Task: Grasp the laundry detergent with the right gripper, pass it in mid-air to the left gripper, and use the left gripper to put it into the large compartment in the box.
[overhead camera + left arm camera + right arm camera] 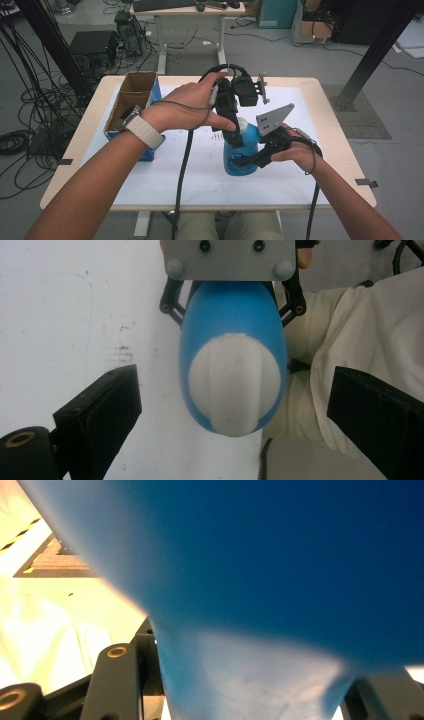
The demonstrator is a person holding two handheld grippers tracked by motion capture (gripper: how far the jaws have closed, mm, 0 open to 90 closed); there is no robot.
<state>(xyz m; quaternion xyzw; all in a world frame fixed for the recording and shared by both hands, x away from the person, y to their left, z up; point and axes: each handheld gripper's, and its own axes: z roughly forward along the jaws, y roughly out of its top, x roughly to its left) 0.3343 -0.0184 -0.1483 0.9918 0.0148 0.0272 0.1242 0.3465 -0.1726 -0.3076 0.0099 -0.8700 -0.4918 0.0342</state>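
Two tools met at our blue bottle [240, 150] standing mid-table [165, 185]: right tool [250, 159] clamped its body, left tool [230, 405] gaped wide around the white cap [234, 385], risking a tip-over

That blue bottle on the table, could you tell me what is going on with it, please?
A person at the table works a gripper in each hand. The right gripper clamps the body of the upright blue bottle. The left gripper hangs open over its white cap, not yet gripping. A cardboard box sits at the left.
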